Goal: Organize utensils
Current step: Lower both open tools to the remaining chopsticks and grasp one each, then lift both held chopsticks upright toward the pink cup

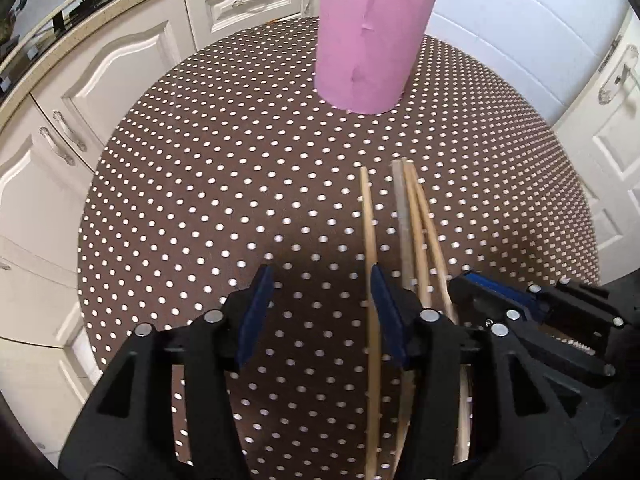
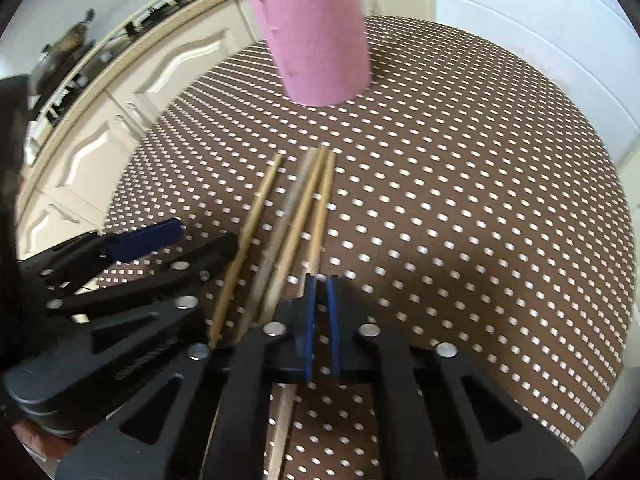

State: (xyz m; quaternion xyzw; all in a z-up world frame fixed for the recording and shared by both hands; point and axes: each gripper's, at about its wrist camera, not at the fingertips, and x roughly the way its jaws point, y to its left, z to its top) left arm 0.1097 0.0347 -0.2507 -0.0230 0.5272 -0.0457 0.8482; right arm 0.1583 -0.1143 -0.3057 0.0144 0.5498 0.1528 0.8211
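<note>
Knocking risk, worktop [image 1: 200,184]: pink holder [image 1: 370,44] stands far side, easily tipped.
Chopsticks [image 1: 412,224]: loose near edge; could roll.
Right tool [image 2: 321,280]: pinched on one chopstick; may drag neighbours.
Left tool [image 1: 318,284]: spread, empty.

A round table [image 1: 224,200] with brown dotted cloth; cream cabinets [image 1: 120,64] on the left, white door [image 1: 612,152] right.
</note>
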